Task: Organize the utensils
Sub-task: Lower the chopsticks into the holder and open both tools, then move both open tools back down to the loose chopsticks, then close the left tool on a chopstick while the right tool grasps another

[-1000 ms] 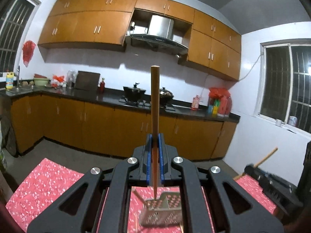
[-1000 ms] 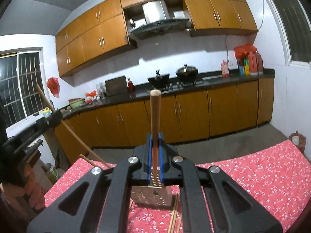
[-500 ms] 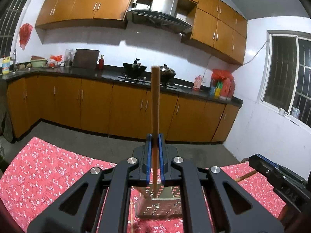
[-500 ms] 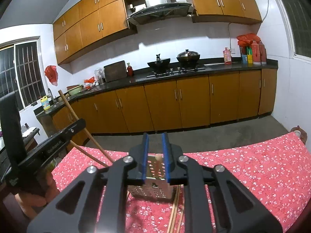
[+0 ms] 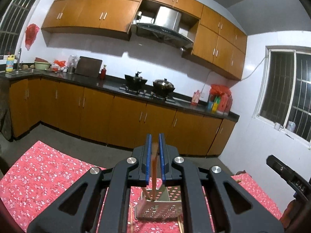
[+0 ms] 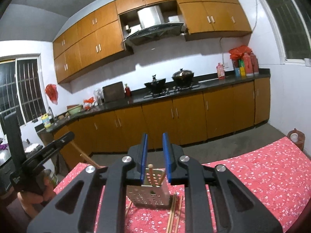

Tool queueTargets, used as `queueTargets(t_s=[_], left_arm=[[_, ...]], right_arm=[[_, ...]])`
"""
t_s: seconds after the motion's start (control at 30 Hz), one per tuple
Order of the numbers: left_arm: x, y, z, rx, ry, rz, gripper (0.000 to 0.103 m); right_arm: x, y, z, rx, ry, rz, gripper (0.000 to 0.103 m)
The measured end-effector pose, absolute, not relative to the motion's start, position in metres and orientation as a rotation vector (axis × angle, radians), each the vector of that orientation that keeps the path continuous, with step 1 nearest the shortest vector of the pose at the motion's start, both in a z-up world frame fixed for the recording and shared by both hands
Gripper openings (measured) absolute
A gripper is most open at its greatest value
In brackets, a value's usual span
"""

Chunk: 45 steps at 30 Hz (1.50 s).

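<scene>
A perforated metal utensil holder (image 5: pixel 160 206) stands on the red floral tablecloth (image 5: pixel 38 174); it also shows in the right wrist view (image 6: pixel 148 196). My left gripper (image 5: pixel 155 141) has its jaws slightly apart, with a wooden chopstick (image 5: pixel 154 172) sliding down between them into the holder. My right gripper (image 6: pixel 155 141) is open and empty above the holder, where two chopsticks (image 6: pixel 150 174) stand inside. Loose chopsticks (image 6: pixel 174 211) lie on the cloth beside the holder.
Kitchen counter with stove and pots (image 5: pixel 149 85) runs along the far wall behind the table. The other gripper shows at the right edge of the left wrist view (image 5: pixel 287 176) and at the left of the right wrist view (image 6: pixel 38 155).
My right gripper opened and let its chopstick drop into the holder. My left gripper's jaws parted and its chopstick slid down, its top now between the pads.
</scene>
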State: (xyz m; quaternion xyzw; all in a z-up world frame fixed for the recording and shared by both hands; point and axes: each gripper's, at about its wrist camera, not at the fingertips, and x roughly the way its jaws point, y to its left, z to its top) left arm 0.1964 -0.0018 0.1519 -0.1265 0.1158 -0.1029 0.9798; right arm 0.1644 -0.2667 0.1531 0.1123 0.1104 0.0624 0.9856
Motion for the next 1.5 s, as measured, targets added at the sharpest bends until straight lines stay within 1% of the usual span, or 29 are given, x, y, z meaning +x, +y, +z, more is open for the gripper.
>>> queueTargets(t_s=[0.07,0.1,0.13,0.33,0.47,0.6,0.7,0.77,0.83,1.03,1.13,1.3,1.5], left_arm=[[0.192,0.002,0.156,-0.262,0.220,-0.205,0.010],[0.191,0.003,0.156,-0.264,0.218,-0.199,0.015],[0.191,0.005,0.156,-0.271,0.219,-0.193,0.017],[0.180,0.022,0.154,-0.327,0.220,-0.195,0.017],[0.164,0.036,0.140,-0.318,0.235,-0.163,0.017],[0.164,0.037,0.101,-0.250,0.358,-0.103,0.017],[0.176,0.033,0.055,-0.183,0.511,-0.082,0.017],[0.182,0.030,0.024,-0.177,0.609,-0.092,0.017],[0.184,0.028,0.001,-0.178,0.674,-0.104,0.017],[0.185,0.024,-0.043,-0.215,0.802,-0.152,0.017],[0.185,0.025,-0.057,-0.241,0.847,-0.180,0.017],[0.181,0.016,-0.070,-0.244,0.889,-0.216,0.016],[0.180,0.004,-0.081,-0.195,0.924,-0.237,0.013]], right_arm=[[0.157,-0.276,0.153,0.242,0.212,0.112,0.017],[0.155,-0.279,0.151,0.248,0.211,0.108,0.017],[0.153,-0.282,0.150,0.255,0.212,0.103,0.017],[0.146,-0.296,0.130,0.235,0.262,0.053,0.017],[0.160,-0.303,0.088,0.230,0.398,0.033,0.020],[0.180,-0.299,0.027,0.233,0.587,0.032,0.020],[0.196,-0.287,-0.023,0.251,0.736,0.061,0.020],[0.203,-0.277,-0.052,0.265,0.817,0.083,0.020],[0.205,-0.268,-0.067,0.258,0.853,0.095,0.019],[0.206,-0.249,-0.093,0.205,0.910,0.094,0.019],[0.206,-0.247,-0.096,0.157,0.898,0.072,0.008],[0.204,-0.268,-0.098,0.187,0.881,-0.023,0.008],[0.199,-0.280,-0.098,0.196,0.877,-0.033,0.008]])
